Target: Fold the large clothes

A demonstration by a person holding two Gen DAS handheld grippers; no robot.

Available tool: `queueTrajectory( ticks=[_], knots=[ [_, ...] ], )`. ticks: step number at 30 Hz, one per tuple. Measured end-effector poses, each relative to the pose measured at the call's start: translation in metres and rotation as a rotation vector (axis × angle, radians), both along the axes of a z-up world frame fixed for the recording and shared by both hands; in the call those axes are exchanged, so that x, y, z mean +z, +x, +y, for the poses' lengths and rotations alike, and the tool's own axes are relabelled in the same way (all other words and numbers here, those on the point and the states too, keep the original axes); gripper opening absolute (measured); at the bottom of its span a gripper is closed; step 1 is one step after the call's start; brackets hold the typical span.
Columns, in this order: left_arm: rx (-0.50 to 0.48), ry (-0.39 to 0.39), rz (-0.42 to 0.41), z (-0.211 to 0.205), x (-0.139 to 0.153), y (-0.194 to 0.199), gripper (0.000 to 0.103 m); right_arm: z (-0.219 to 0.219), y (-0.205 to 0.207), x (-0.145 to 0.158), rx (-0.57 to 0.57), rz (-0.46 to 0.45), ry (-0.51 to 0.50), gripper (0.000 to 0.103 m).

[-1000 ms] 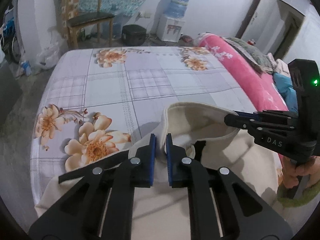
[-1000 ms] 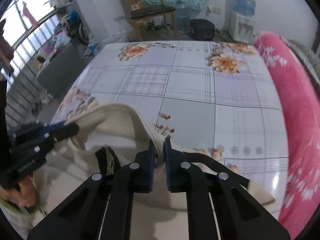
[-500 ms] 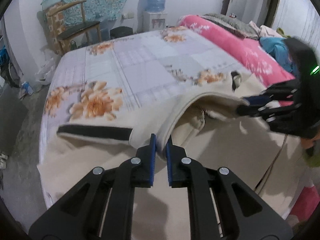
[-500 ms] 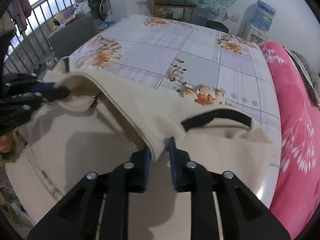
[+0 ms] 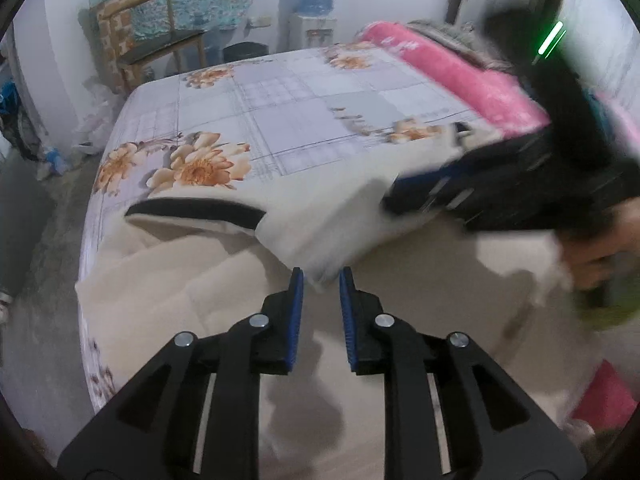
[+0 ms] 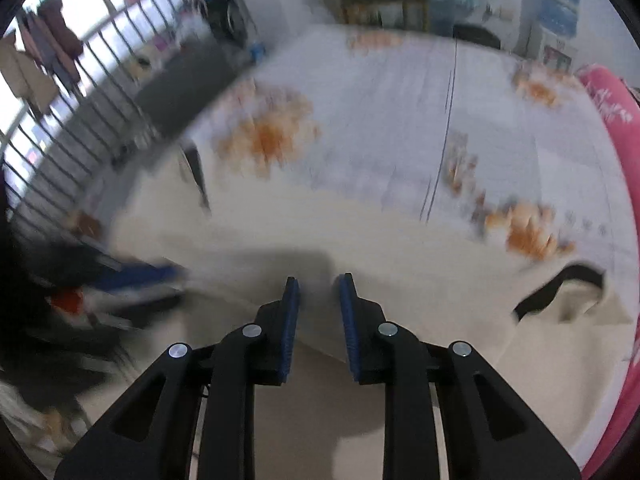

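Observation:
A large cream garment (image 5: 200, 280) with black trim bands (image 5: 196, 210) lies spread over the near part of the bed, its top layer folded back toward me. My left gripper (image 5: 321, 276) hovers at that folded edge. Its jaws are opening, and a corner of the fold lies between the tips without being pressed. In the right wrist view the garment (image 6: 400, 248) runs under my right gripper (image 6: 319, 282), whose jaws stand apart with cloth below them and nothing pinched. The right gripper is a blur at the right edge of the left wrist view.
The bed has a floral checked sheet (image 5: 300, 112), with a pink blanket (image 5: 452, 68) along its right side. Beyond the far end stand a wooden chair (image 5: 160, 44) and a water dispenser (image 5: 312, 12). A railing (image 6: 60, 120) runs on the left. A hand (image 5: 600, 248) holds the right gripper.
Both grippers were shut on the garment's upper edge. They carried it toward the near side, laid the fold down and let go. Both pairs of jaws now stand apart.

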State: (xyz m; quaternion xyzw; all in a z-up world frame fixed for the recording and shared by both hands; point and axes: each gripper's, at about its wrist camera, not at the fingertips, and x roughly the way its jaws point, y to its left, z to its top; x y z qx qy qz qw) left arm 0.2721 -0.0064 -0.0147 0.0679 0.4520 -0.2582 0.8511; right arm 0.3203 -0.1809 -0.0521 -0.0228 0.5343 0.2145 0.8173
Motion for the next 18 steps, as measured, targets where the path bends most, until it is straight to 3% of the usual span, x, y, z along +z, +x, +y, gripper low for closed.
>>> queueTrajectory(
  ticks=[5,7,12,14,18],
  knots=[
    [0.003,-0.173,-0.033,0.013,0.031,-0.001,0.018,0.005,-0.013,-0.003,0.028,-0.051,-0.058,0.022],
    [0.029,-0.164,-0.023,0.0,0.027,0.013,0.018,0.005,-0.013,-0.003,0.029,-0.051,-0.064,0.022],
    [0.086,-0.054,0.135,-0.024,-0.027,0.047,0.017,-0.008,-0.025,0.005,0.009,-0.048,-0.065,0.022],
    [0.104,-0.072,0.144,-0.021,-0.037,0.045,0.017,-0.021,-0.034,0.014,-0.015,-0.08,-0.05,0.022],
    [0.112,-0.095,0.155,-0.017,-0.037,0.042,0.017,-0.043,-0.038,0.006,-0.049,-0.095,-0.146,0.022]
  ],
)
